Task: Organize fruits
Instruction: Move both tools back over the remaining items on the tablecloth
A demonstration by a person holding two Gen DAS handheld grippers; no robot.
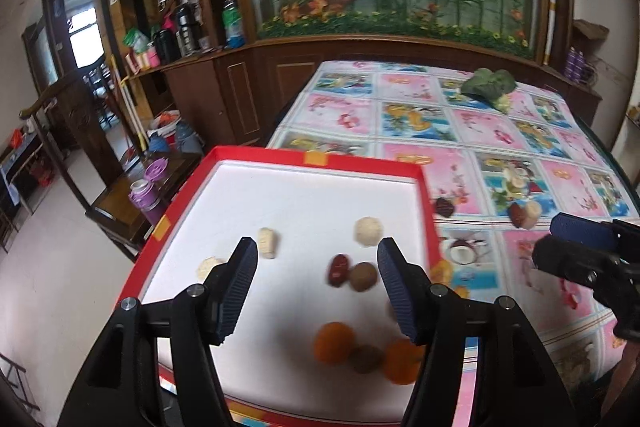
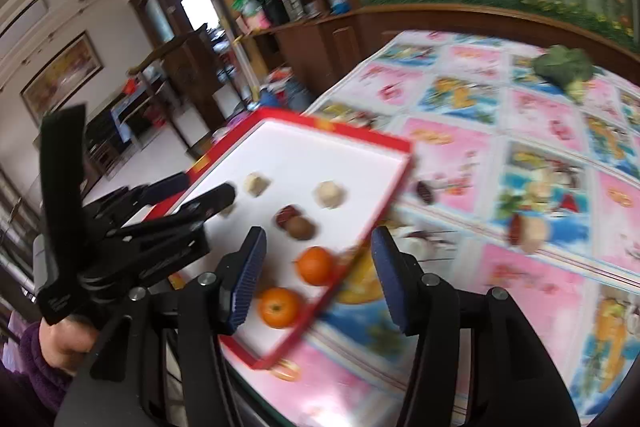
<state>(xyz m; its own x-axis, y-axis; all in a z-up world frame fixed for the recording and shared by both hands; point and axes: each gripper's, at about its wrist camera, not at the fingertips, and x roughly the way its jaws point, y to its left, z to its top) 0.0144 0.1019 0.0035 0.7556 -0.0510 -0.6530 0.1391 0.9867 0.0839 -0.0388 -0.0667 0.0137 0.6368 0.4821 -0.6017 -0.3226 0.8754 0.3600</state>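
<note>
Your right gripper [image 2: 316, 275], jaws wide & empty, is nearer the loose fruit pair [image 2: 528, 230] lying up-right of it on the tablecloth [image 2: 540, 115], prob. a date plus pale piece, outside the tray [image 2: 362, 139]; left gripper [image 1: 316, 291] hangs wide over it.

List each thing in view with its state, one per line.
left gripper: open, empty, over the tray
right gripper: open, empty
red tray: on the table, holding fruits
two oranges: inside the tray
dark fruit: on the tablecloth, outside the tray
</note>
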